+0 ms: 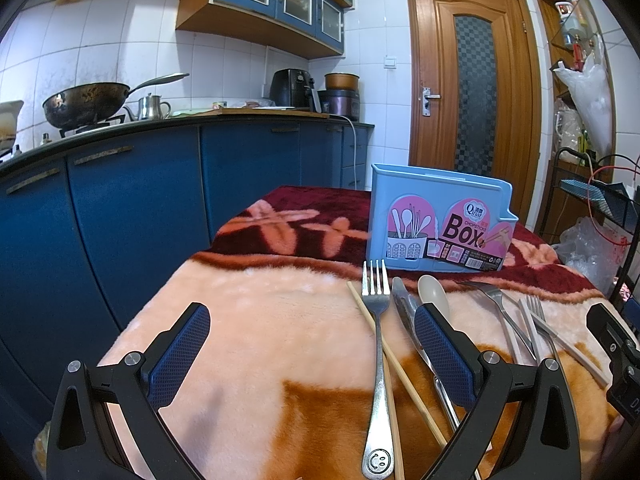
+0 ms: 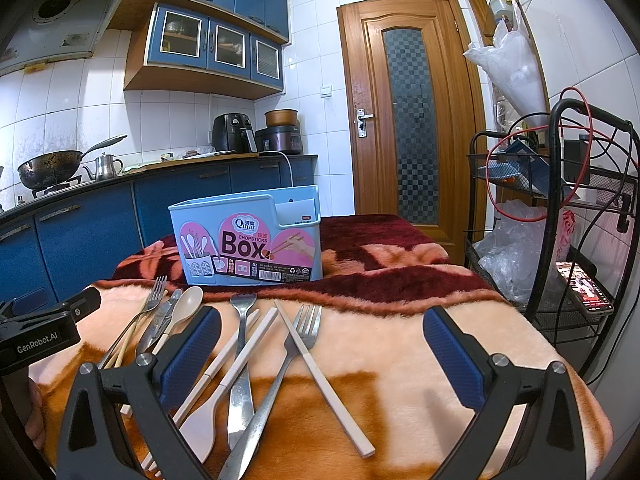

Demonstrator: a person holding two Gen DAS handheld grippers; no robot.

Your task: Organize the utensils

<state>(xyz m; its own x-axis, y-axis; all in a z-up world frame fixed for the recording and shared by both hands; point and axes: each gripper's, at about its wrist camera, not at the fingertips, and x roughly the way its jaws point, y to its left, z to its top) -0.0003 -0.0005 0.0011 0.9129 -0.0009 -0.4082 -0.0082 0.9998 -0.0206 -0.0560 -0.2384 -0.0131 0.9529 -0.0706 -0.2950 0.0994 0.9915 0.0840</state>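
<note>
Jaws of left gripper and right gripper spread wide, empty, above scattered utensils.

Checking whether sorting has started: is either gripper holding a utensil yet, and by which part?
Nothing is held. The left gripper and right gripper are both open above the blanket; the forks, spoons and chopsticks lie loose before the blue box.

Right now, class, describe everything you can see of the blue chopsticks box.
The chopsticks box is light blue, plastic-looking, standing upright on the dark red part of the blanket, behind the utensils and touching none. A pink label reads "Qinar Chopsticks Box" with utensil drawings and a barcode. Its top is open; a lower side compartment holds a white card.
</note>
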